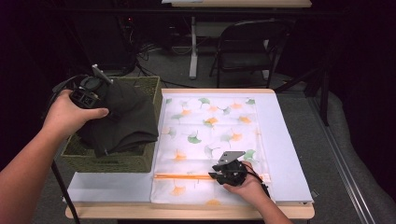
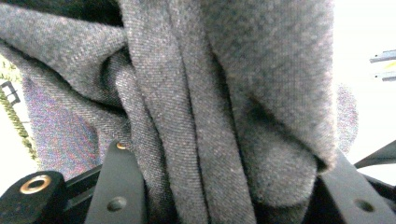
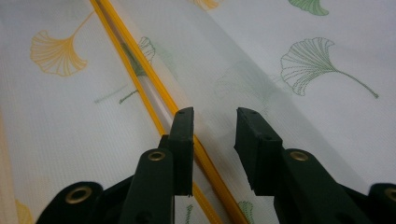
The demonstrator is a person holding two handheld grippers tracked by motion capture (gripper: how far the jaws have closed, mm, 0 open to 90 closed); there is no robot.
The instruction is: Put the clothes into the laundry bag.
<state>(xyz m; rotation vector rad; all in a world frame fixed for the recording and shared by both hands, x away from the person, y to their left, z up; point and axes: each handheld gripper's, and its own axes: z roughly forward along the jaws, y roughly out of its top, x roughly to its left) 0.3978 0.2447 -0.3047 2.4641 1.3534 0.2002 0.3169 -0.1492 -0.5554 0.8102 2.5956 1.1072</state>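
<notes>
The left gripper is clamped on a bunched dark grey knitted garment, which hangs over the woven green basket at the table's left edge (folds fill the space between its jaws). The right gripper, jaws apart, rests on the white mesh laundry bag with ginkgo-leaf print, straddling its orange zipper near the table's front edge.

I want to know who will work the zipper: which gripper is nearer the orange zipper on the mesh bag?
Right. The right gripper sits at the orange zipper, jaws open beside it. The left gripper is far off over the woven basket, shut on the dark garment.
</notes>
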